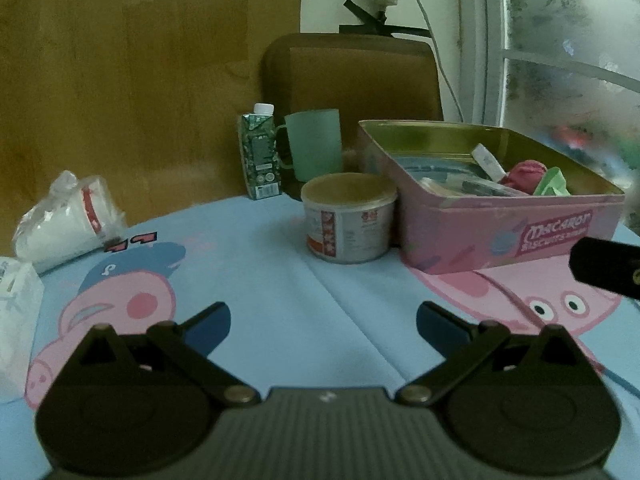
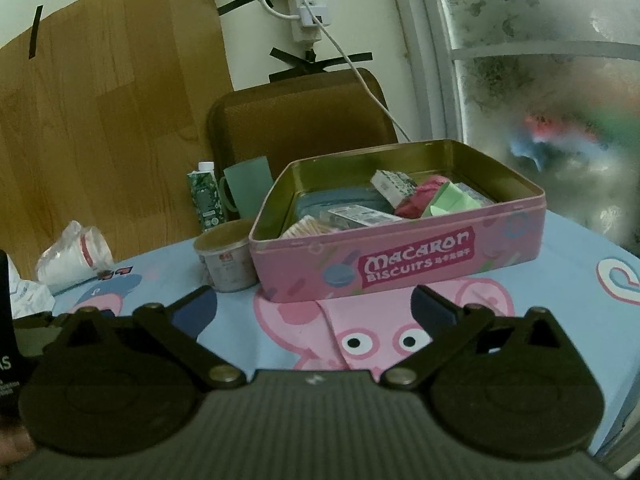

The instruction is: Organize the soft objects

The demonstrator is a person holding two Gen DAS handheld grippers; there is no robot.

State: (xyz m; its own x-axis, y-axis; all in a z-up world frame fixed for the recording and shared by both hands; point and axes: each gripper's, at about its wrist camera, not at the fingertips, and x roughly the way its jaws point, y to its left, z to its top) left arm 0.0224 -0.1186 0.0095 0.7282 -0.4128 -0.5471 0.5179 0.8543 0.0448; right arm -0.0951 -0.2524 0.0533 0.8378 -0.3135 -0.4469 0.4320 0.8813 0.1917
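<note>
A pink biscuit tin (image 2: 400,264) stands open on the cartoon-printed cloth, just beyond my right gripper (image 2: 316,304). Inside it lie a crumpled red soft thing (image 2: 420,196), a light green piece (image 2: 452,202), small packets (image 2: 394,184) and a blue item at the bottom. The same pink tin (image 1: 500,232) shows at the right of the left wrist view, with the red soft thing (image 1: 524,176) in it. My left gripper (image 1: 324,320) hovers over bare cloth. Both grippers stand wide open with nothing between their fingers.
A paper tub (image 1: 348,220) sits left of the tin; behind it a green cup (image 1: 316,144) and a small carton (image 1: 260,152). A bagged stack of cups (image 1: 68,220) and a white packet (image 1: 16,320) lie at the left. A brown chair back (image 2: 300,128) stands behind the table.
</note>
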